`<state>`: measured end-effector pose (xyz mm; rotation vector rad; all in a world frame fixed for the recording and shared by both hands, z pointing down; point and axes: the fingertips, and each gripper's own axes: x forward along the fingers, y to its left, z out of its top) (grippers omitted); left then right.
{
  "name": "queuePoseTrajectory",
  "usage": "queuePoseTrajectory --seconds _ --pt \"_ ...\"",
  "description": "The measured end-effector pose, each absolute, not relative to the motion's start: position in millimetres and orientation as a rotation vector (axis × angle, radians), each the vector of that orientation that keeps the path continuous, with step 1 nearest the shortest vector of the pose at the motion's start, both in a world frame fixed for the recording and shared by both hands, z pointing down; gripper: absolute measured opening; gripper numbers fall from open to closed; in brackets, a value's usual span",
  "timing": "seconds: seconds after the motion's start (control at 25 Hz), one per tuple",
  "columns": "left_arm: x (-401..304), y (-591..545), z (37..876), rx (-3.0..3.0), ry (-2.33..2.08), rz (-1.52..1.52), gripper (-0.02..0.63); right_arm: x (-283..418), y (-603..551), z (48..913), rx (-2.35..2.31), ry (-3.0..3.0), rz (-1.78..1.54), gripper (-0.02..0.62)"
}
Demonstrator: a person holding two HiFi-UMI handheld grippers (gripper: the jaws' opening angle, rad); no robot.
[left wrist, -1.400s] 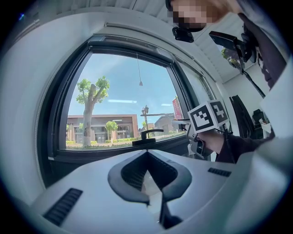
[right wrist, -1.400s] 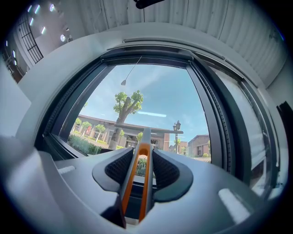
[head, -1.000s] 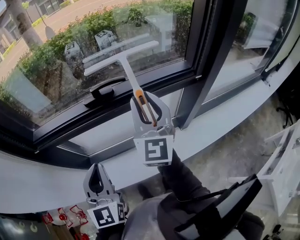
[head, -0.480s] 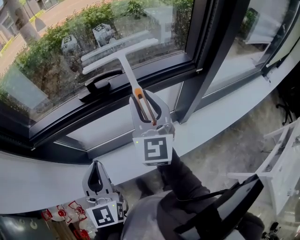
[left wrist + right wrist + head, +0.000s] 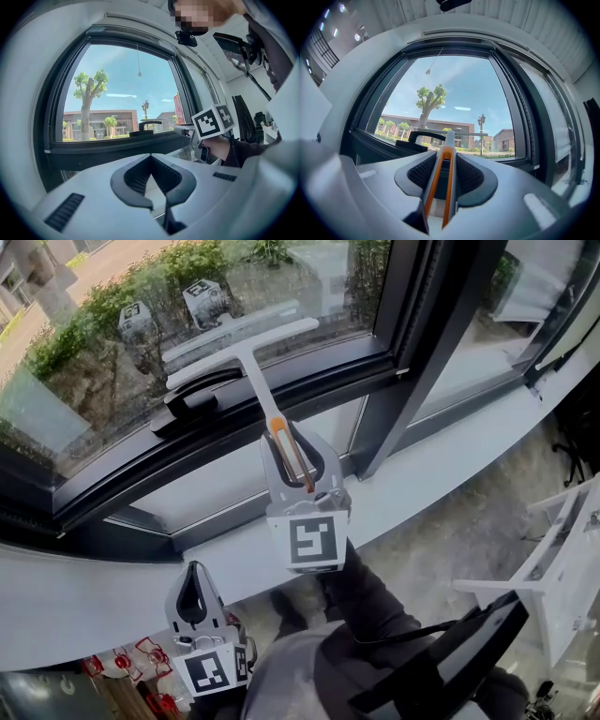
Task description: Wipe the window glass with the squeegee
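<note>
The white T-shaped squeegee [image 5: 239, 351] lies with its blade low on the window glass [image 5: 103, 343], just above the black window handle [image 5: 192, 395]. My right gripper [image 5: 284, 435] is shut on the squeegee's orange-and-white handle. In the right gripper view the handle [image 5: 445, 173] runs up between the jaws of the right gripper [image 5: 446, 157] to the blade [image 5: 450, 134] against the pane. My left gripper [image 5: 192, 570] hangs low below the sill, shut and holding nothing. In the left gripper view, the left gripper [image 5: 151, 158] points at the window, with the right gripper's marker cube [image 5: 213, 122] at the right.
A black frame bar [image 5: 234, 427] runs under the pane and a thick black mullion [image 5: 412, 352] stands to the right. The white sill [image 5: 441, 474] curves below. White furniture [image 5: 562, 559] is at the right; red items [image 5: 141, 657] lie at the bottom left.
The squeegee blade has slid down the glass toward the window handle and lower frame, with the right gripper still on it. The left gripper has stayed put.
</note>
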<state>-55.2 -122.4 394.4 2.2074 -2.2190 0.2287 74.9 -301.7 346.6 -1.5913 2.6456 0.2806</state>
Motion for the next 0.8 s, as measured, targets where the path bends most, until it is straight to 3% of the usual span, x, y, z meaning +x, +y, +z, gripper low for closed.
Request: queuePoseTrajectory --seconds 0.8 --pt "-92 -120 390 2.253 -2.201 0.181 0.000 58 -286 335 -1.622 2.563 0.267 0.130"
